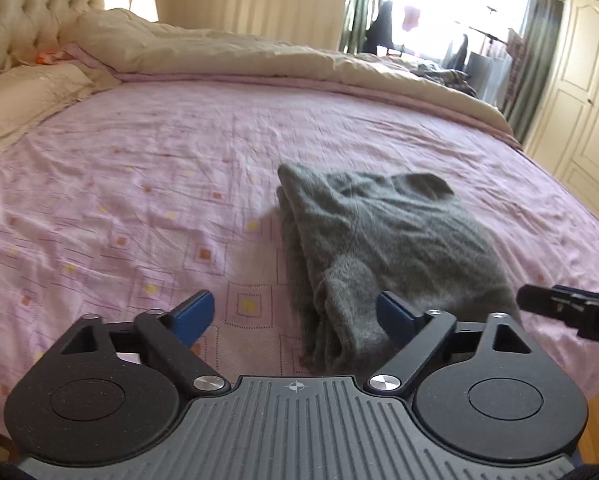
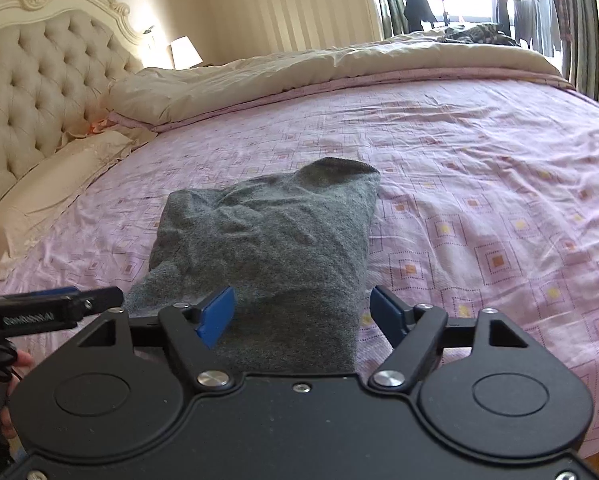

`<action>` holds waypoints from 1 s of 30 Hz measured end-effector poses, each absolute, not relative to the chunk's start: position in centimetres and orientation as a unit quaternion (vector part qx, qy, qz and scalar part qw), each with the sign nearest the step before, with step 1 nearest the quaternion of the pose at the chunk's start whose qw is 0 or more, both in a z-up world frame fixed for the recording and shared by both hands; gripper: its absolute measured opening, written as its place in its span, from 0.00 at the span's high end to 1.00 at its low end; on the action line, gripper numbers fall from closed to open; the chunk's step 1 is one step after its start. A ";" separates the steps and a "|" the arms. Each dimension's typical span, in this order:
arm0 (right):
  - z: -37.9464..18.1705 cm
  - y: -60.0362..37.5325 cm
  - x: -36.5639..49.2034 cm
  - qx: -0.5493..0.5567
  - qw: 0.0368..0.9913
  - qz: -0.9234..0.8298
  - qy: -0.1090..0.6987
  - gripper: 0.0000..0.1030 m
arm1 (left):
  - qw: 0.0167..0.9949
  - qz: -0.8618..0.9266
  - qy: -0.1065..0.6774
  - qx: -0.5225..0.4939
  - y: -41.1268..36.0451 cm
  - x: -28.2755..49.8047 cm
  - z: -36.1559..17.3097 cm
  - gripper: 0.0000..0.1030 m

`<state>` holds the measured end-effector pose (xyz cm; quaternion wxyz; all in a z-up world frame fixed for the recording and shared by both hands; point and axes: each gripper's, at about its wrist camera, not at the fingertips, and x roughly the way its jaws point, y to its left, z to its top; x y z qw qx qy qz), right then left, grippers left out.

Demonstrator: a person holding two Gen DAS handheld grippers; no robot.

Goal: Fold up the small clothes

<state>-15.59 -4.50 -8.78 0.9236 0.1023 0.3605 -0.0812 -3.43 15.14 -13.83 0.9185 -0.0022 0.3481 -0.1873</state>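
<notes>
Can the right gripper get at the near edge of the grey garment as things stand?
Probably yes. The right gripper is open with the grey garment lying between its fingers, nothing on top of it, and the left gripper is off to the side.

One folded grey knitted garment (image 2: 267,248) is lying on one pink patterned bedsheet (image 2: 479,184). Two black two-finger grippers with blue pads are showing: the left gripper (image 1: 295,316) and the right gripper (image 2: 303,312), each presenting two fingers spread apart. One beige duvet (image 2: 299,76) is lying bunched along the far side. One cream pillow (image 2: 47,184) is resting by one cream tufted headboard (image 2: 39,92). One white-shaded lamp (image 2: 184,51) is standing behind. One cream panelled wardrobe (image 1: 579,92) is standing at the right.
</notes>
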 end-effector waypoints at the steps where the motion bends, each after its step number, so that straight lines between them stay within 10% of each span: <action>1: -8.6 -4.3 -15.6 0.099 0.924 -0.082 0.361 0.18 | 0.919 -0.184 0.348 -0.001 15.1 -3.6 -13.5 0.08; 7: -7.2 -4.1 -15.6 0.105 0.922 -0.084 0.364 0.00 | 0.916 -0.167 0.364 0.008 14.3 -4.5 -12.0 0.00; 30: -6.0 -5.8 -14.3 0.133 0.868 -0.171 0.447 0.00 | 0.888 -0.138 0.438 0.025 11.1 -4.6 -10.5 0.01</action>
